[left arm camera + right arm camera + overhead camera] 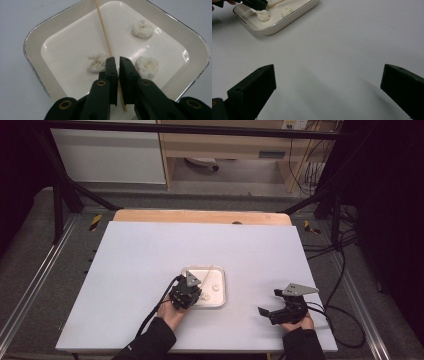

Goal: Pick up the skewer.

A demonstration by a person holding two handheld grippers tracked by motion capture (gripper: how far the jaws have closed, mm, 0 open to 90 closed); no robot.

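Over tray (32,42), left gripper (117,65) jaws pinching skewer (103,32); right gripper (328,82) jaws spread.

The left gripper (117,65) points down near the table's middle, its jaws nearly closed. The right gripper (328,85) rests level near the front right corner, jaws wide apart.
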